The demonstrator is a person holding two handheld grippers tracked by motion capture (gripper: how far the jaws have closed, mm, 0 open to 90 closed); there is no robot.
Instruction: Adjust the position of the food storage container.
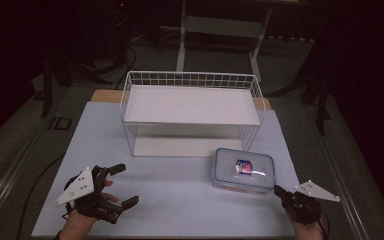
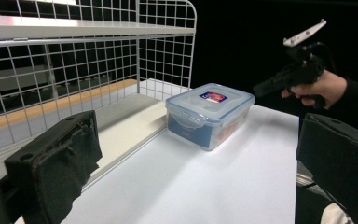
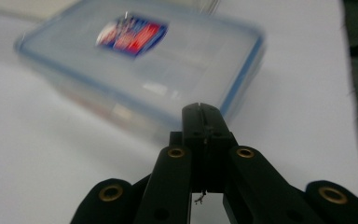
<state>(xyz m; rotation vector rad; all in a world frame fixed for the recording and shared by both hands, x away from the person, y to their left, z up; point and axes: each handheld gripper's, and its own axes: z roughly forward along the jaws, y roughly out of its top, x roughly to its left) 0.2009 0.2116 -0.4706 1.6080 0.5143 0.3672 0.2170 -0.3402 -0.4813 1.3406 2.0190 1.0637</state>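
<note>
One box (image 1: 243, 169) to deal with here. Sits flat on the right side of the white table (image 1: 180, 205), lid on, near the front of the wire rack (image 1: 190, 79) but not touching it.

Right gripper (image 1: 278, 190) at the near right corner of the box, jaws pressed together with nothing between them. Tip very close to the box; touching or not, hard to tell. Left gripper (image 1: 126, 185) at the near left, well apart from the box, jaws wide apart and empty.

Looks like the reaching step, with the box not yet held. Next, probably: spread the right jaws wide, since the box is broad, and maybe bring the left gripper over to help.

Box: clear, hard, smooth plastic with round corners, a blue line around the lid and a red and blue sticker on top. Likely slippery. Rack: thin white wire in little squares, with two flat white shelves. Table: plain, pale and smooth.
</note>
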